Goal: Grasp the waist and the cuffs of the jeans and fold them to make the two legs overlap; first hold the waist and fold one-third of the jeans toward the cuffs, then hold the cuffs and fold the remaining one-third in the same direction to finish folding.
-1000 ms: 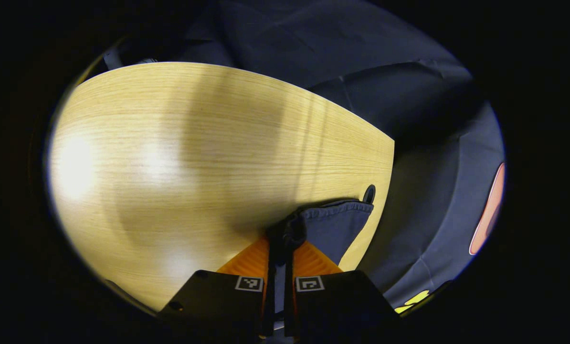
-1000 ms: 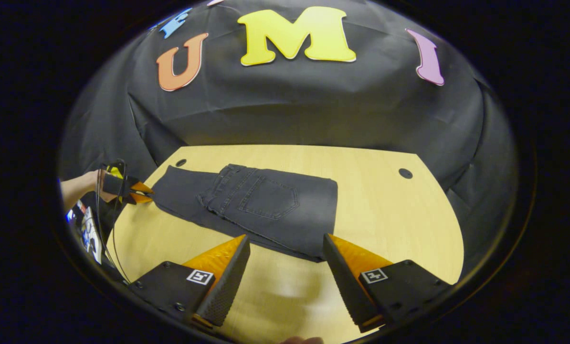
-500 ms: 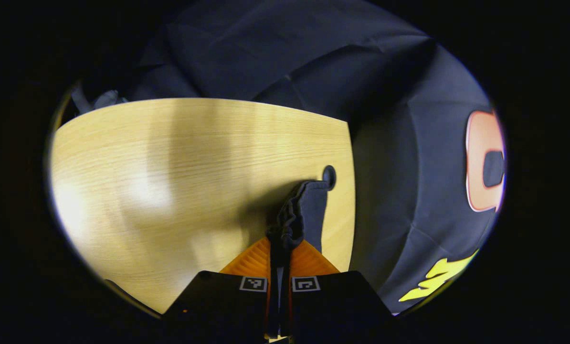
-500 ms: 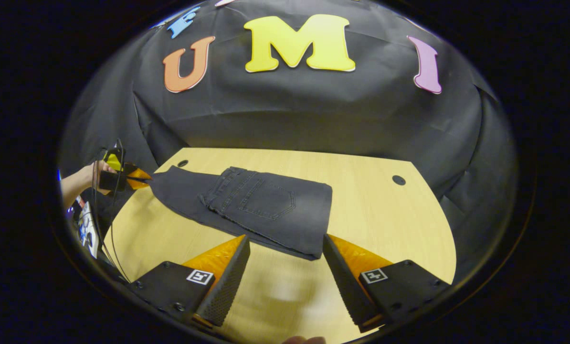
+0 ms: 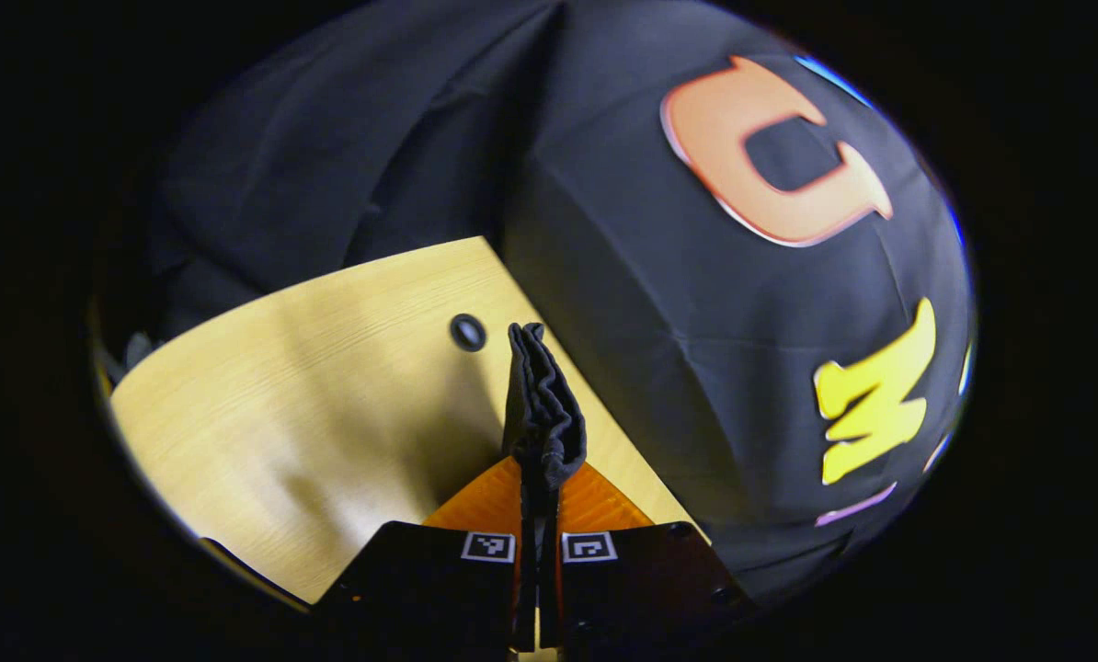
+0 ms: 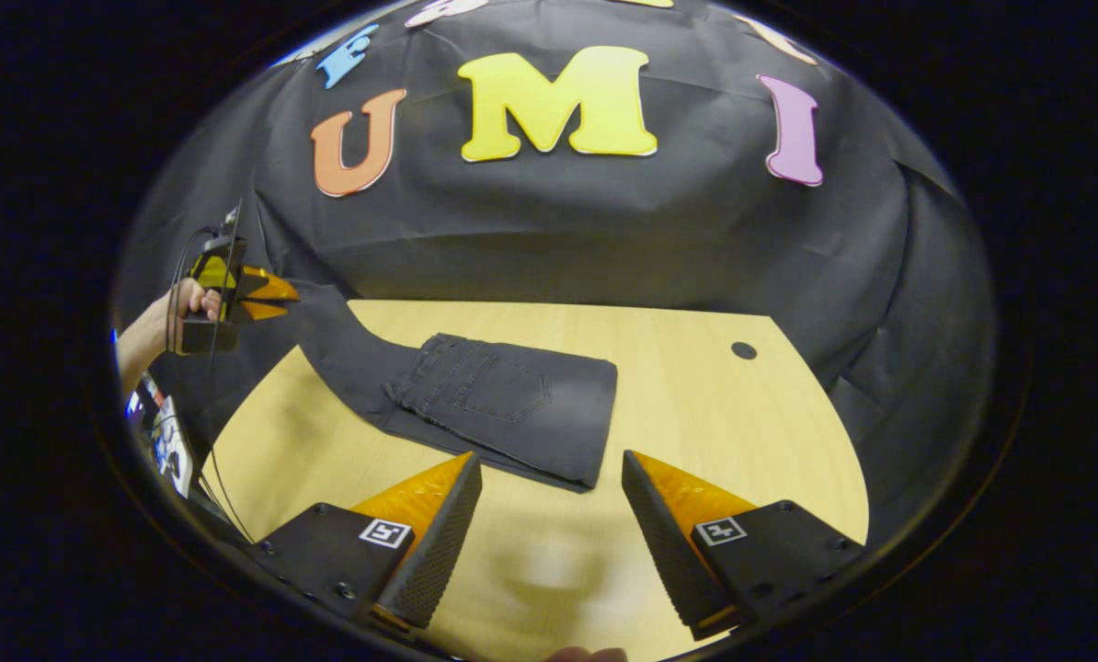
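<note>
A: Our jeans (image 6: 503,405) lie on the table (image 6: 742,432), waist third already folded over; the cuffs (image 5: 540,405) have just risen off the wood at ten o'clock.

B: Yes, our left gripper (image 5: 538,492) is clamped on them. The right gripper (image 6: 549,515) hangs wide open, holding nothing. We judge the last fold has begun.

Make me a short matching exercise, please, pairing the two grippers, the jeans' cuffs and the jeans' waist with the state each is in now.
Things:
1. left gripper
2. right gripper
3. cuffs
4. waist

States:
A. open, hovering above the table
B. lying folded over on the jeans
C. shut on denim
D. pinched and lifted off the table

Pairs: 1-C, 2-A, 3-D, 4-B
</note>
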The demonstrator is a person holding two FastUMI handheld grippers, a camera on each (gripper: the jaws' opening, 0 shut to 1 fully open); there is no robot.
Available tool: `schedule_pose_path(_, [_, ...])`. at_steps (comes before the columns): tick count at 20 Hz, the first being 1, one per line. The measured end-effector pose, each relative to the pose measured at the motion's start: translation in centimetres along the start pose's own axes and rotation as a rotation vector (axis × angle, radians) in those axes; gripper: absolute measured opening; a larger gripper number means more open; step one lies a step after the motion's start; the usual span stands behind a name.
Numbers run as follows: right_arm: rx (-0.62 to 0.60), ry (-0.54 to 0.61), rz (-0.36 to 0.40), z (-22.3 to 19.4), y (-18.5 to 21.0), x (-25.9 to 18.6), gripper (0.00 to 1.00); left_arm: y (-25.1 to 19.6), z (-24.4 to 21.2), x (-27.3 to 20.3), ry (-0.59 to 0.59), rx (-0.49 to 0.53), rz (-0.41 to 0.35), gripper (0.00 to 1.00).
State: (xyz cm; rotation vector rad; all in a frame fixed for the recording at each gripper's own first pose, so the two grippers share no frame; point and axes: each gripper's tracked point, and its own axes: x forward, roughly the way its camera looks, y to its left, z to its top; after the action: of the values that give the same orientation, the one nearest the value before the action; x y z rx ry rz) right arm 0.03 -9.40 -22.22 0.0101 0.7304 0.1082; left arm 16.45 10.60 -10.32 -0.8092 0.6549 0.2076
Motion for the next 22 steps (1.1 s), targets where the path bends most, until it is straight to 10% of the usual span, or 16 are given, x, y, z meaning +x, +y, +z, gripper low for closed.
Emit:
schedule_pose_path(11, [0.072, -0.035, -0.087, -1.3, -6.1, -4.3, 0.96, -16.3, -13.9, -0.6, 0.064, 0.384, -0.239, 0.05])
schedule_pose_path(22, [0.115, 0.022, -0.219, -5.6, -14.1, -8.1, 0.93, -15.5, -29.2, 3.8, 0.187, 0.700, -0.164, 0.05])
